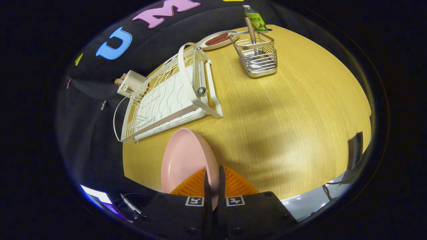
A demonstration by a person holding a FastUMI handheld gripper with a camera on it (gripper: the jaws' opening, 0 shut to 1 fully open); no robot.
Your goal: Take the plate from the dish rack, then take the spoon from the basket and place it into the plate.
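My gripper [213,173] is shut on the rim of a pink plate [185,160], which stands on edge between the fingers, lifted above the wooden table [283,110]. The white dish rack [166,96] lies beyond the plate, with no dishes in it. Farther off stands a wire basket [258,56] with a wooden-handled spoon [251,31] upright in it.
A small plate with sausages [218,39] sits behind the rack, next to the basket. A green bottle [255,18] stands behind the basket. A white box-like appliance [130,83] is beside the rack's far side. A dark object [355,150] lies at the table's right edge.
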